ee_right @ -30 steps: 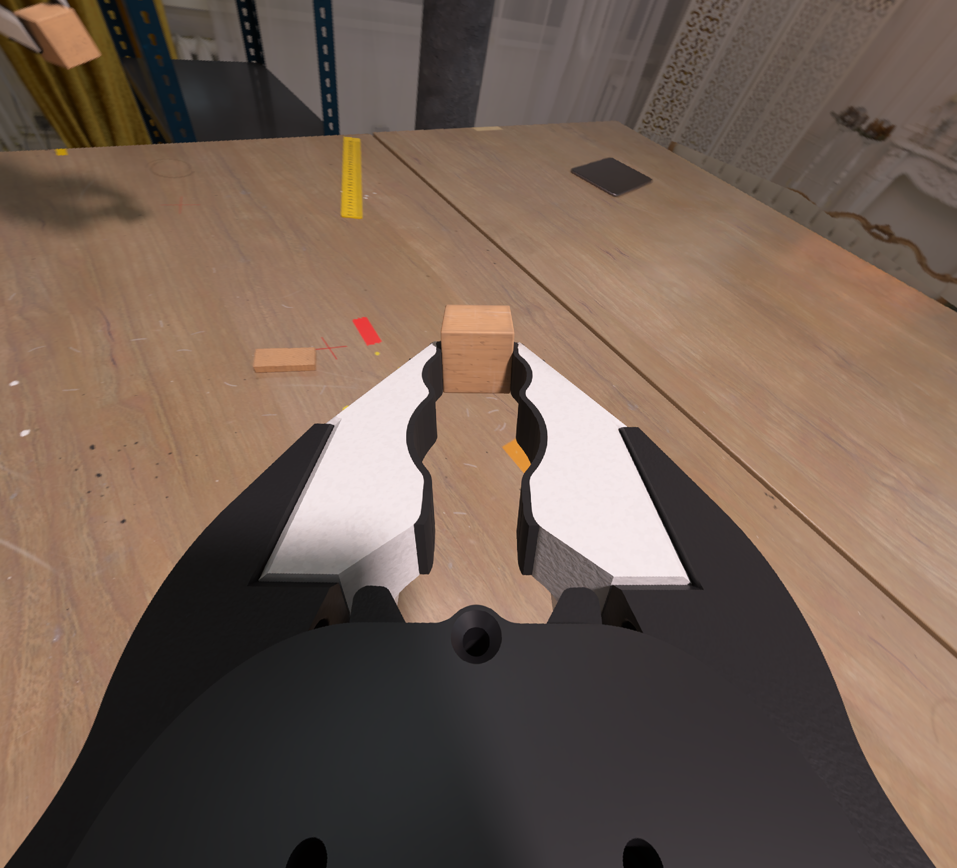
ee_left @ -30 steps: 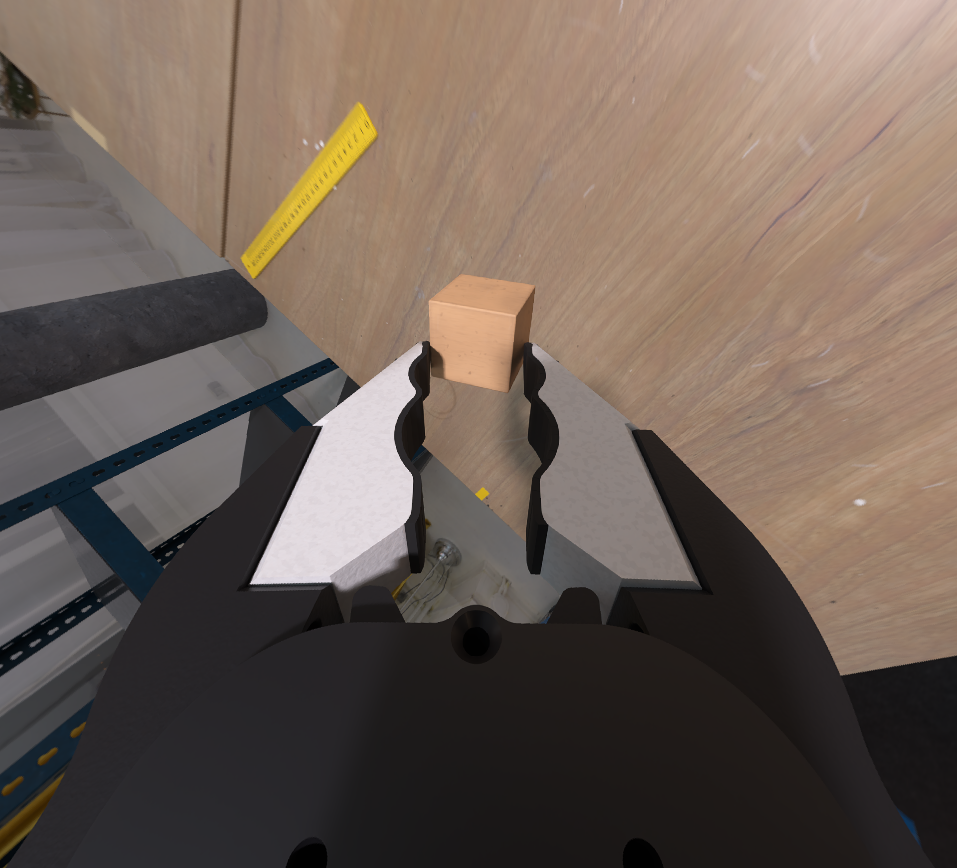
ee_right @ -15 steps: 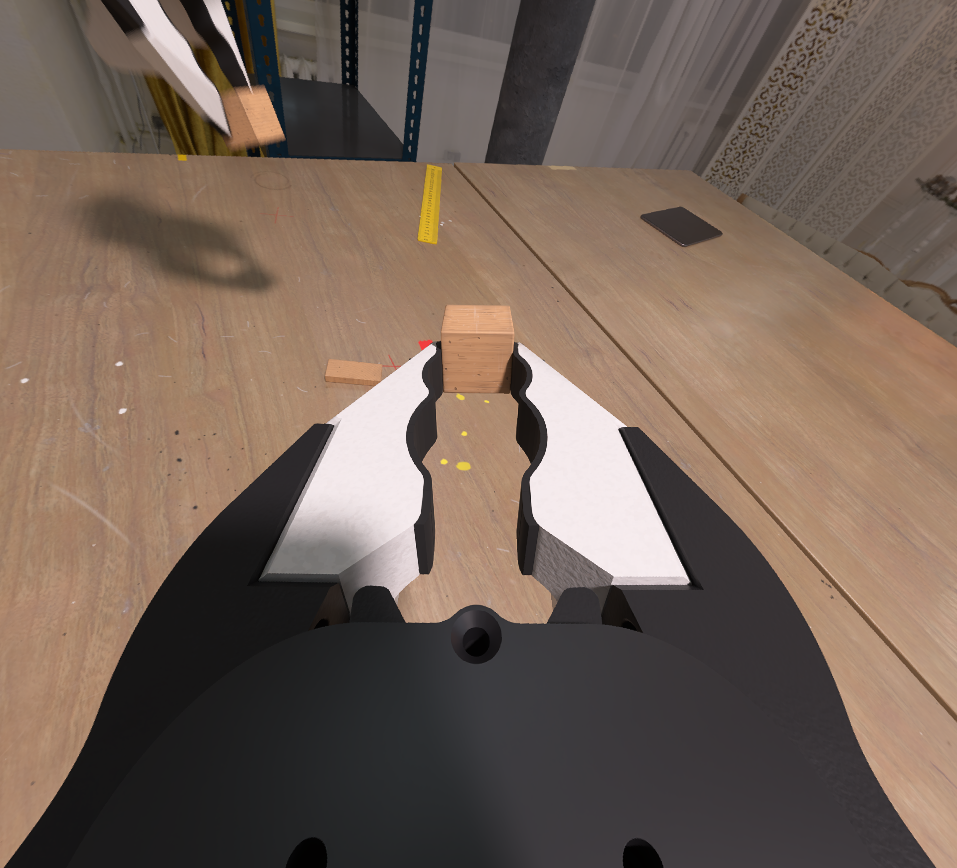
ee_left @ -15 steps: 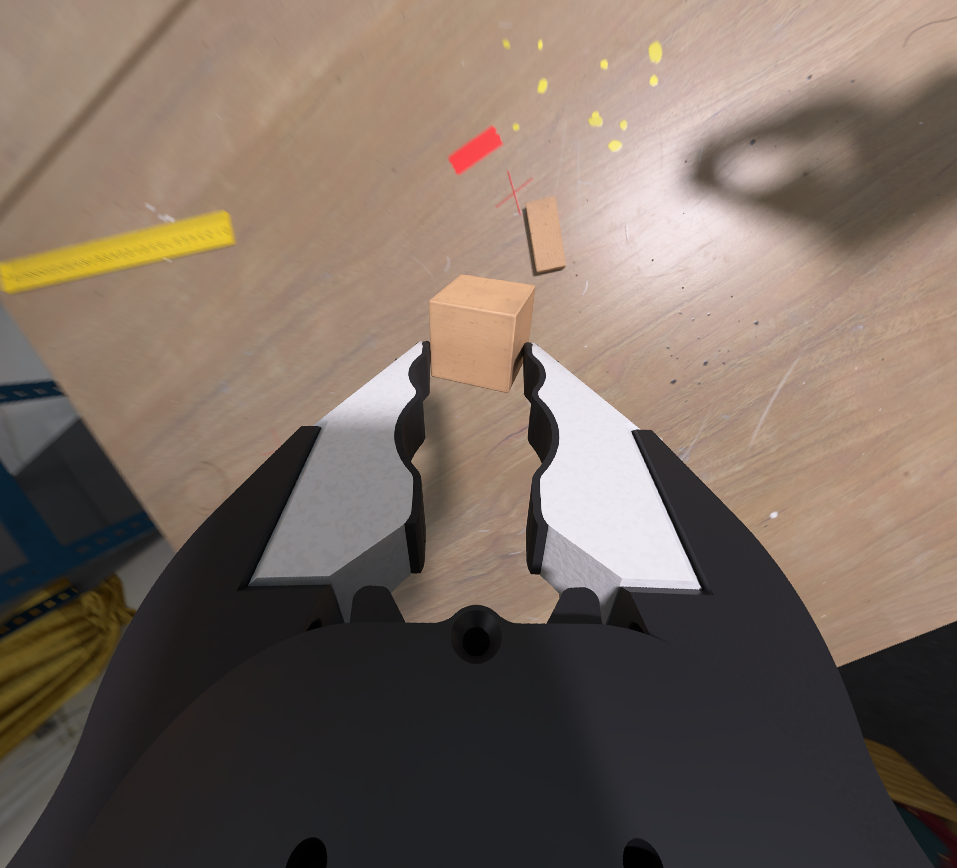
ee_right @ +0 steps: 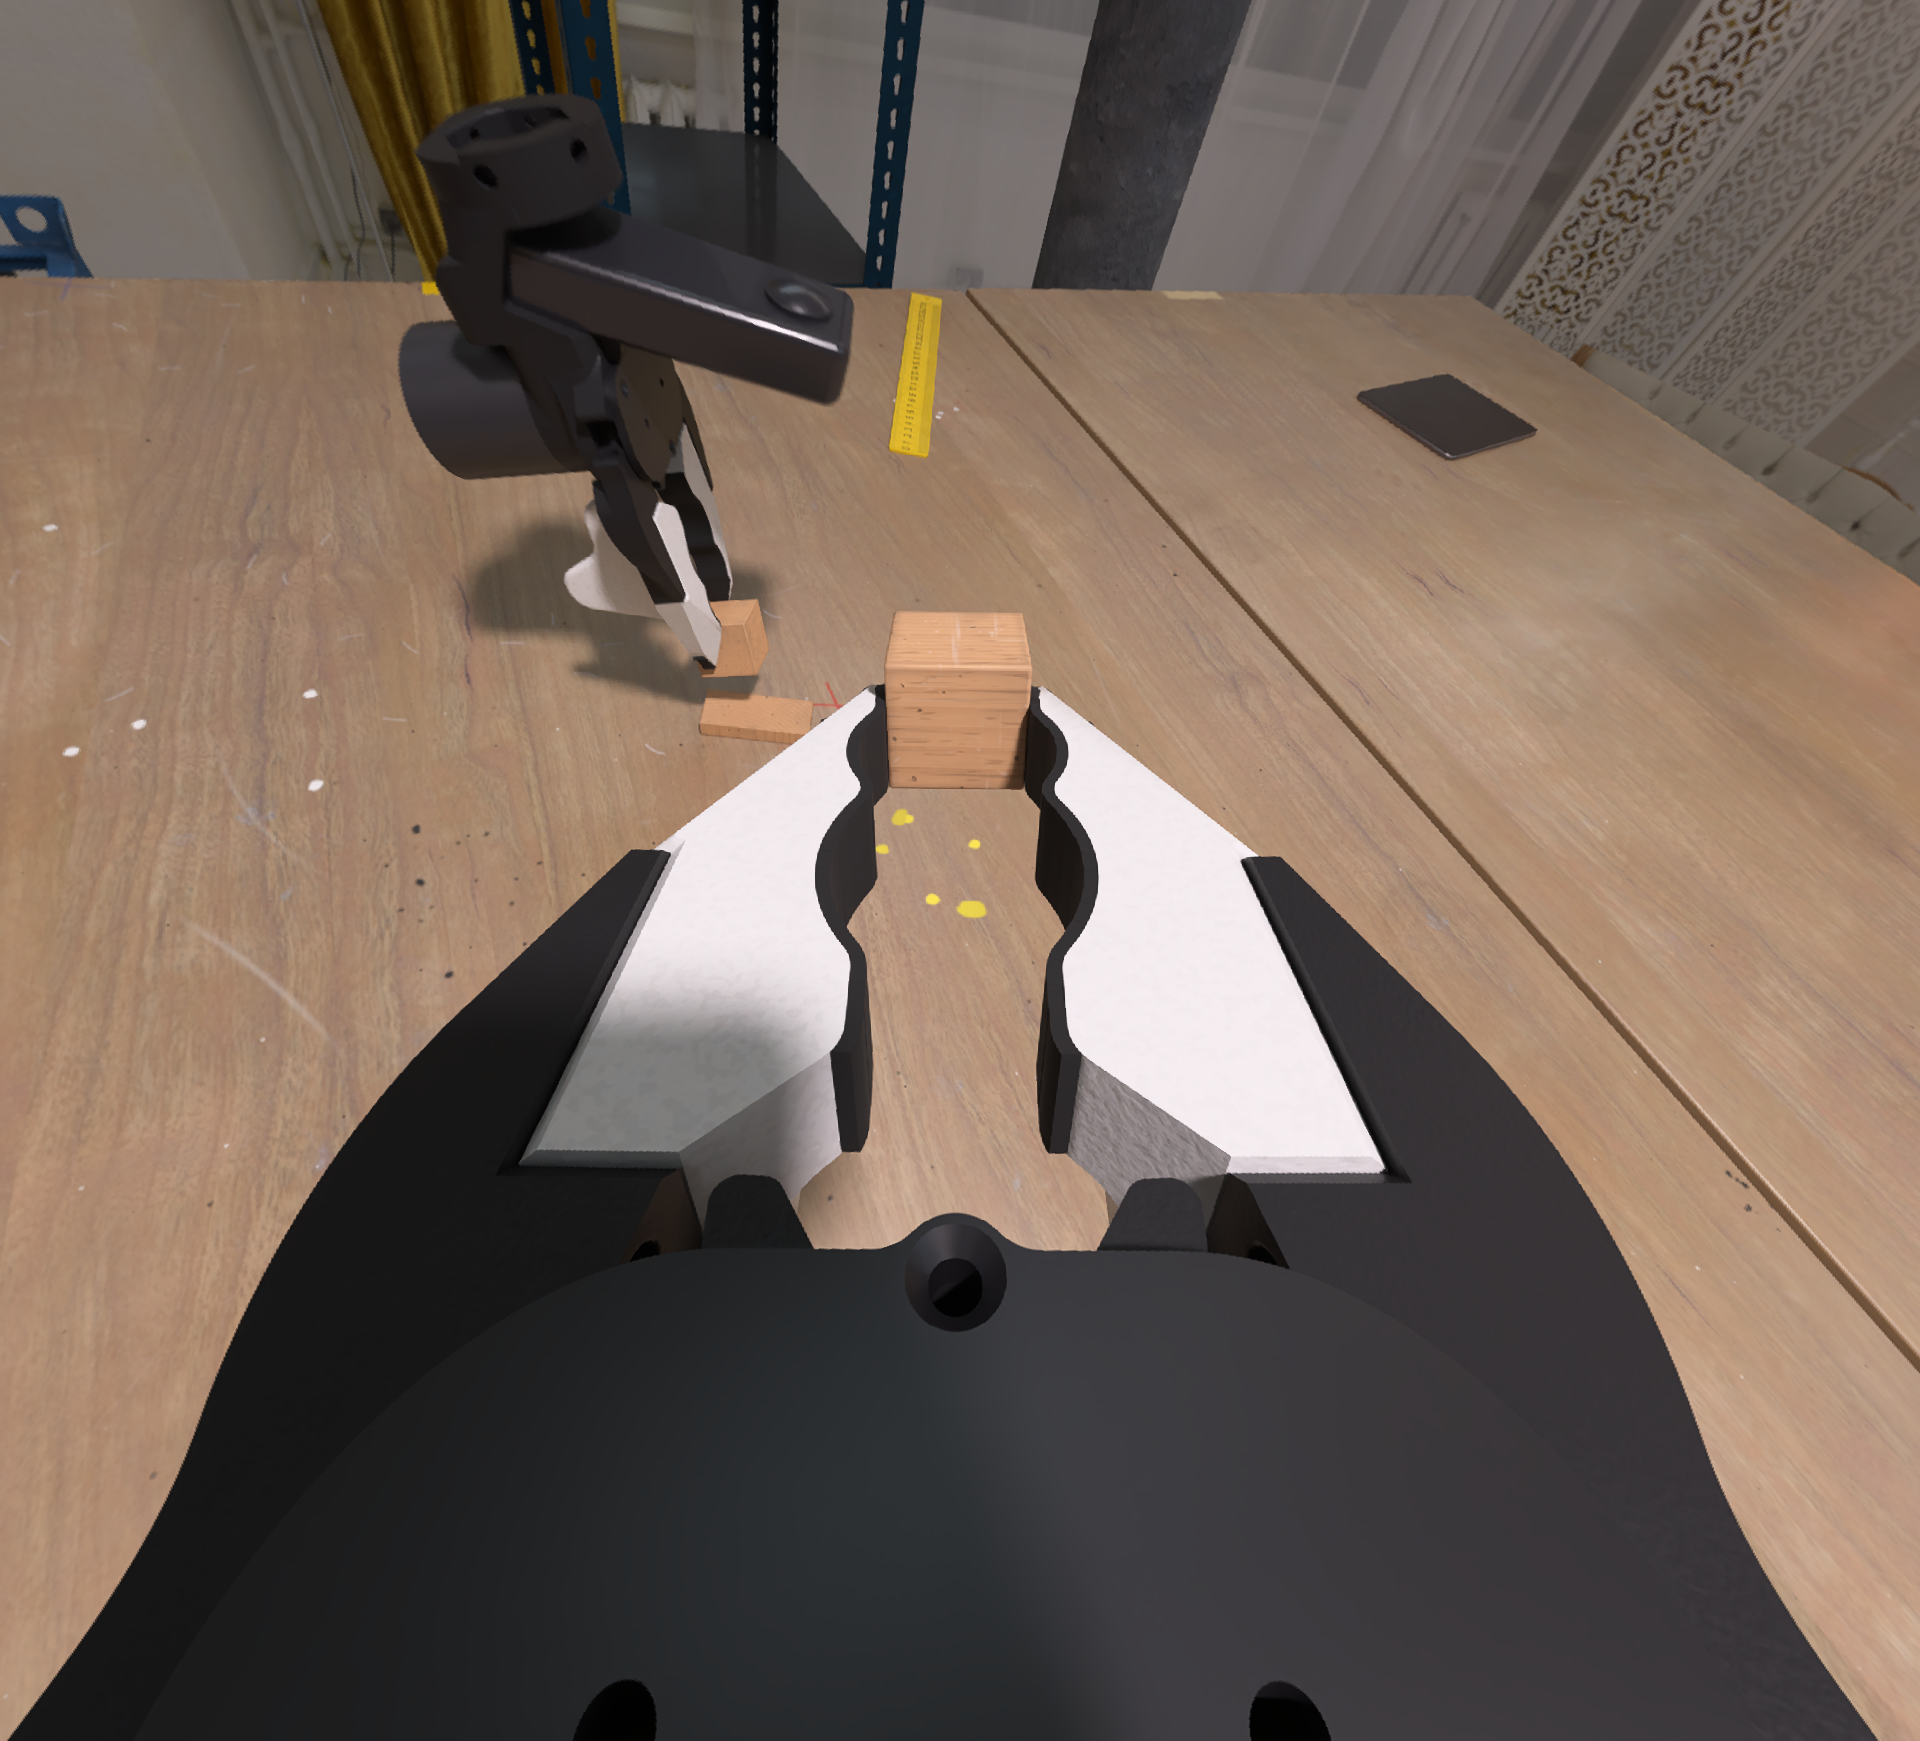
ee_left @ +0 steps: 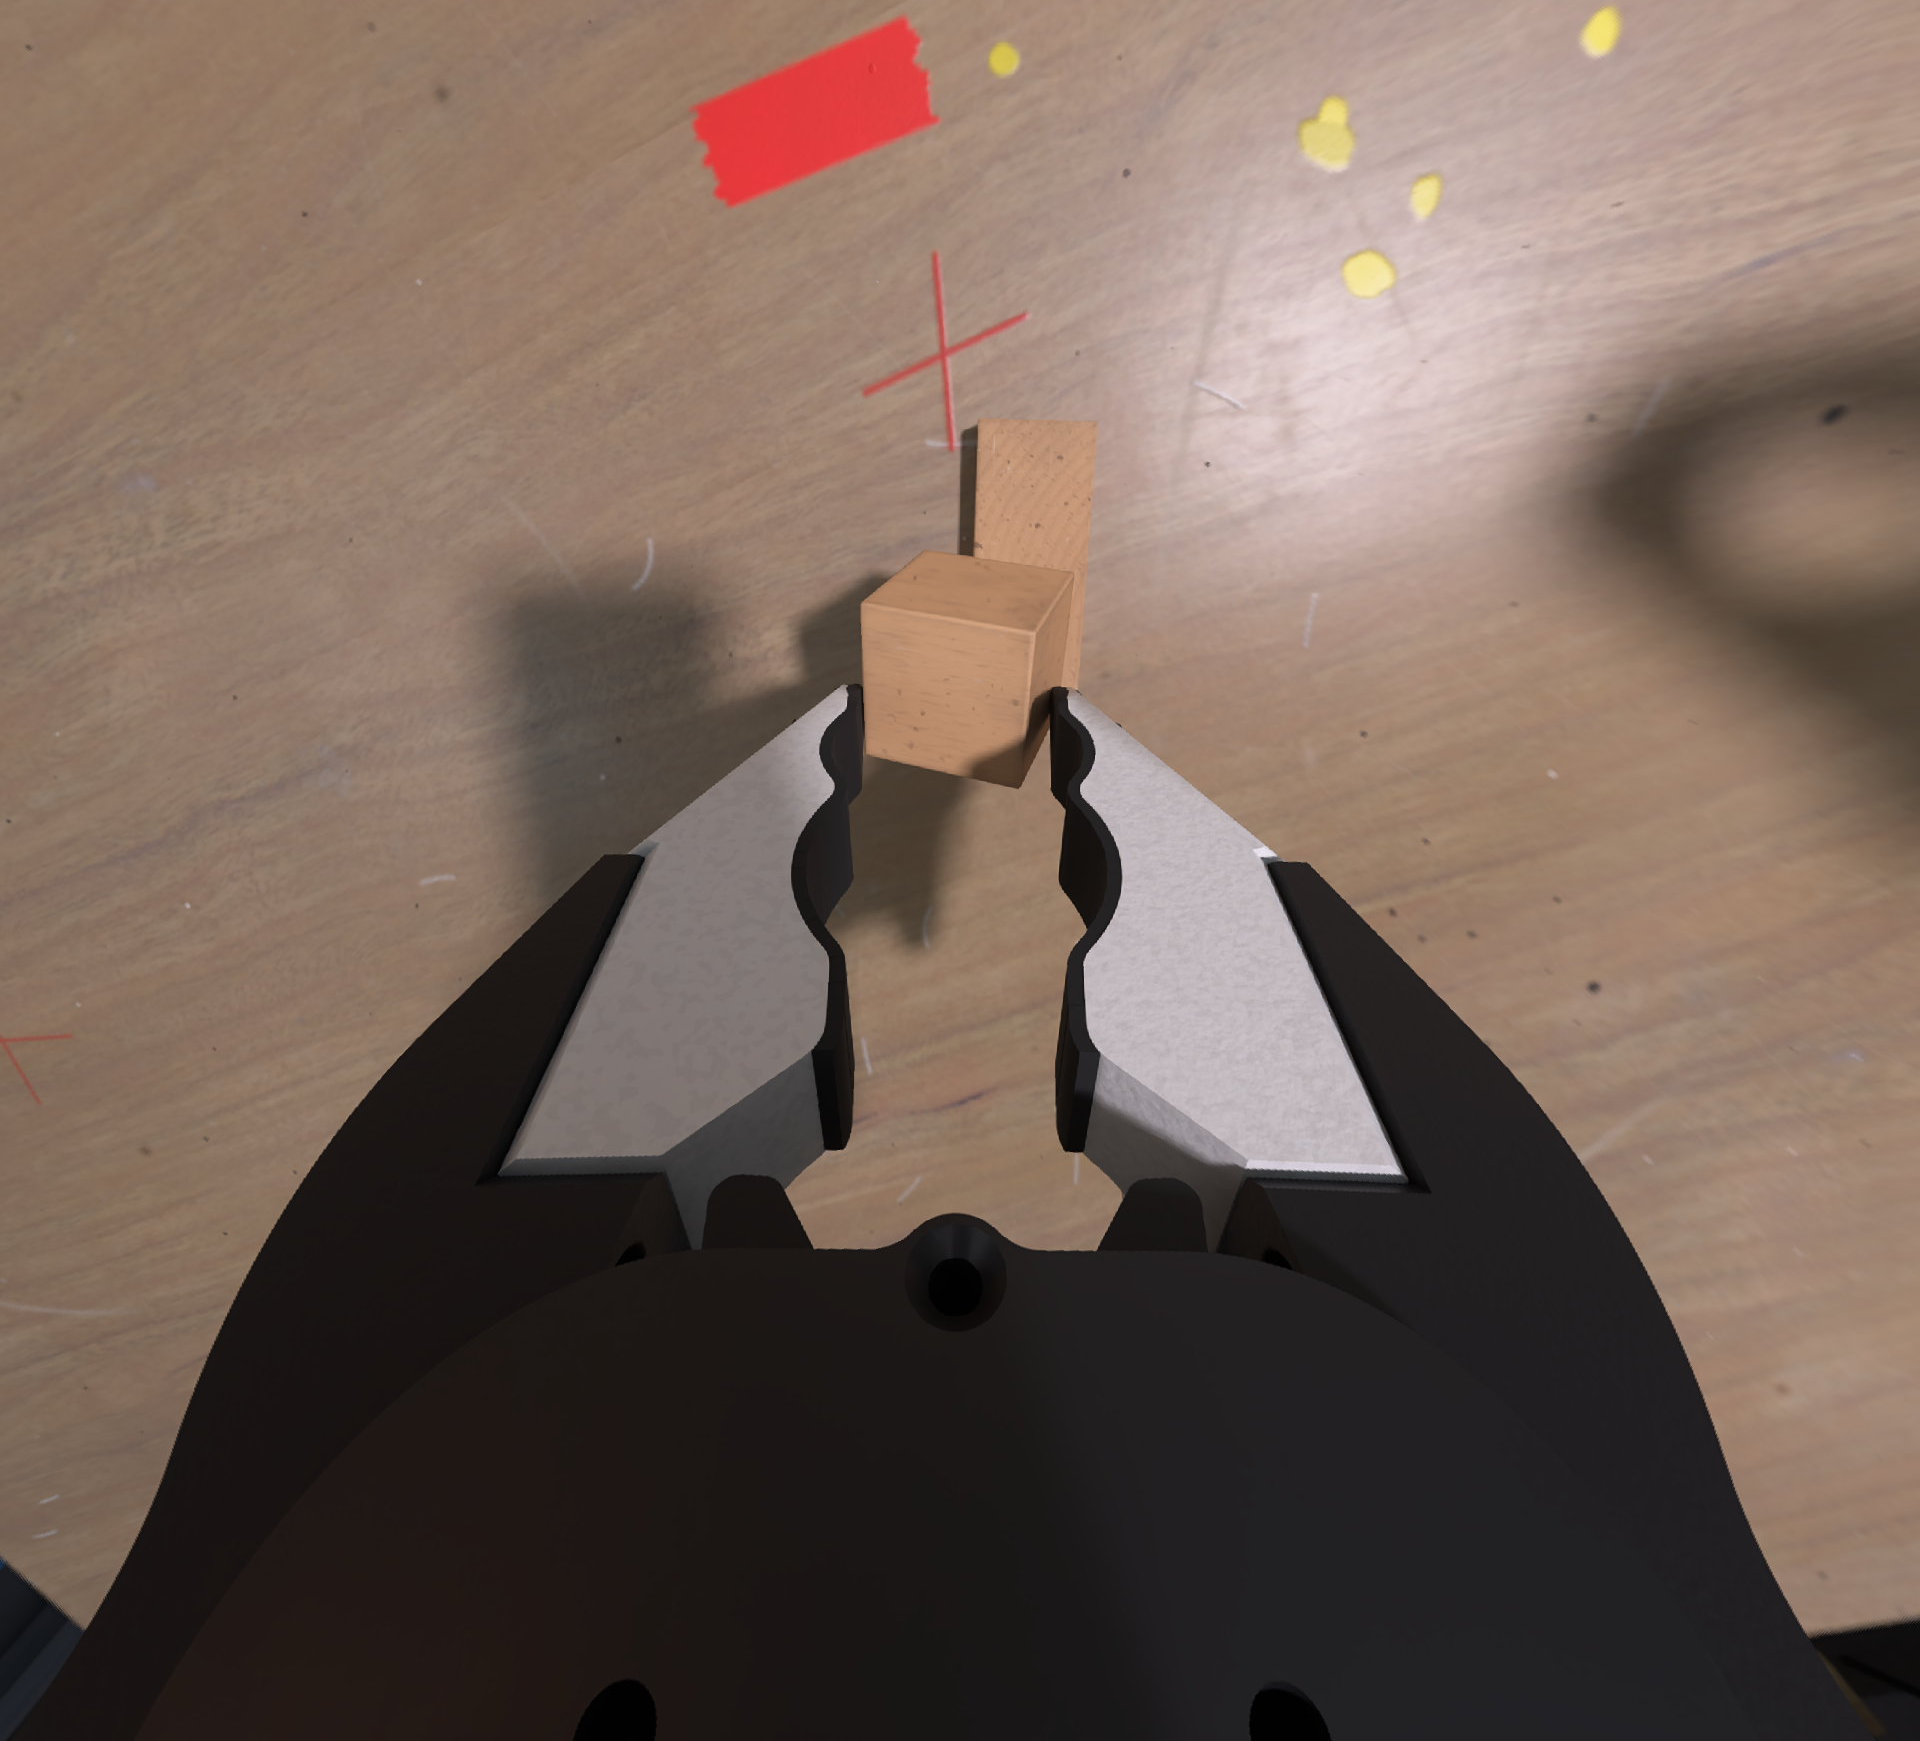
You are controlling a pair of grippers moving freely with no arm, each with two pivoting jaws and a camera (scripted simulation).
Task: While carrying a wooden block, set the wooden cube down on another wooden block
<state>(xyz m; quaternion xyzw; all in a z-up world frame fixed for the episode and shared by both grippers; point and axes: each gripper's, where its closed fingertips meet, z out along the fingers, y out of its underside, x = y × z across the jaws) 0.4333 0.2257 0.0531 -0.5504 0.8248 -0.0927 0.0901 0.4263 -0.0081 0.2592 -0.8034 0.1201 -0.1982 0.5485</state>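
The bench point(ee_right: 1351, 756) is carrying a flat wooden block point(ee_left: 1039, 486) just beside a red cross mark point(ee_left: 943, 351). The left gripper point(ee_left: 956, 715), clamped on a wooden cube point(ee_left: 951, 663), is hovering just above the flat block's near end, apart from it. The right gripper point(ee_right: 956, 704) is gripping its own wooden block point(ee_right: 956, 704), to the right of the flat one. The risk: the cube is sitting off-centre over that narrow slab, so releasing now could be tipping it off the edge.
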